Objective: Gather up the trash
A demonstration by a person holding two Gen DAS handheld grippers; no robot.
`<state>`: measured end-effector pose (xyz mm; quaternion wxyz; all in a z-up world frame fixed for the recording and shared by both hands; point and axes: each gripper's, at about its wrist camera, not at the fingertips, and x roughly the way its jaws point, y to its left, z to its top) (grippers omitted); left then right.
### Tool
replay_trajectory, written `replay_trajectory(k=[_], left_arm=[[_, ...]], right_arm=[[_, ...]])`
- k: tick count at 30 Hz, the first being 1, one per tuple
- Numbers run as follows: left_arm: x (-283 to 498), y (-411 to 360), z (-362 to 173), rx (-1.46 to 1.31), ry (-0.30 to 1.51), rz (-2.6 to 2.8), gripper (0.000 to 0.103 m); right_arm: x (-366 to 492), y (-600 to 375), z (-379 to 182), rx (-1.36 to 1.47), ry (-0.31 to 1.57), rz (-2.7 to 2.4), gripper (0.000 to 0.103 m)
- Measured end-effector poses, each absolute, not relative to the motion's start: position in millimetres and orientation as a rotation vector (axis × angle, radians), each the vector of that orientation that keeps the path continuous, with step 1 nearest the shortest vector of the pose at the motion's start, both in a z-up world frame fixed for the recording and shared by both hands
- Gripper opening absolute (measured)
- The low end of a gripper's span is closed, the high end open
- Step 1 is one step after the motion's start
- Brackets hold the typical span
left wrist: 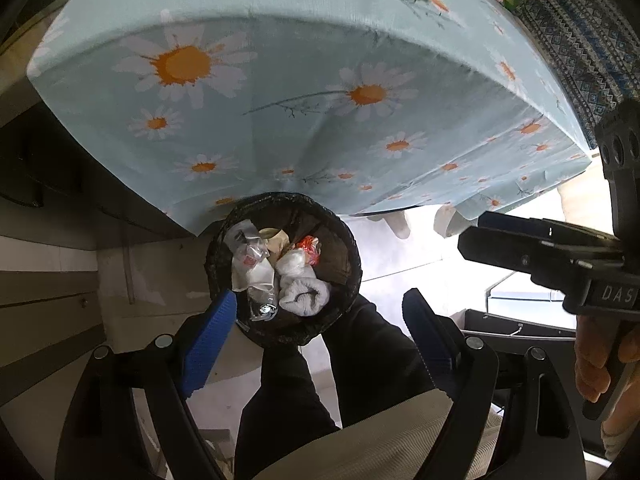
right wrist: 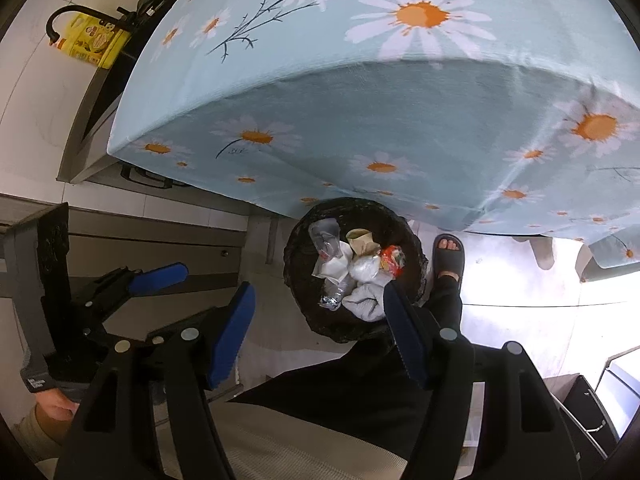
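A round bin lined with a black bag (left wrist: pixel 340 248) stands on the floor at the table's edge, far below both grippers. It holds a crumpled white cloth (left wrist: pixel 304 296), a clear plastic bottle (left wrist: pixel 262 304), a red wrapper (left wrist: pixel 310 250), brown paper and white scraps. My left gripper (left wrist: pixel 320 336) hangs above the bin, open, with nothing between its blue pads. My right gripper (right wrist: pixel 320 336) is open and empty too, over the same bin (right wrist: pixel 412 240). Each view catches the other gripper from the side: the right gripper's fingers (left wrist: pixel 500 244), and a left gripper pad (right wrist: pixel 160 276).
The table, under a light blue daisy cloth (left wrist: pixel 280 80), overhangs the bin's far side. A person's legs in black trousers stand beside the bin, one foot in a grey slipper (right wrist: pixel 448 256). A yellow bottle (right wrist: pixel 92 40) sits on the left counter. Drawers (left wrist: pixel 48 288) run along the left.
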<state>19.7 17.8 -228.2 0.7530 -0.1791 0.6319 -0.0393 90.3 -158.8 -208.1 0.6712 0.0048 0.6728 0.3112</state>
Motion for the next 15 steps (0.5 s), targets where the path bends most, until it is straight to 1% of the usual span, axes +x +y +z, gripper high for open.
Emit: replay_trajectory(k=[11, 15], left_arm=[[10, 26, -195, -0.376, 1.32, -0.081, 0.083], [6, 23, -176, -0.368, 1.283, -0.076, 0.083]], right_arm=[[75, -165, -164, 0.0, 1.442, 0.666, 0.067], [75, -173, -146, 0.002, 1.414, 0.664, 0.067]])
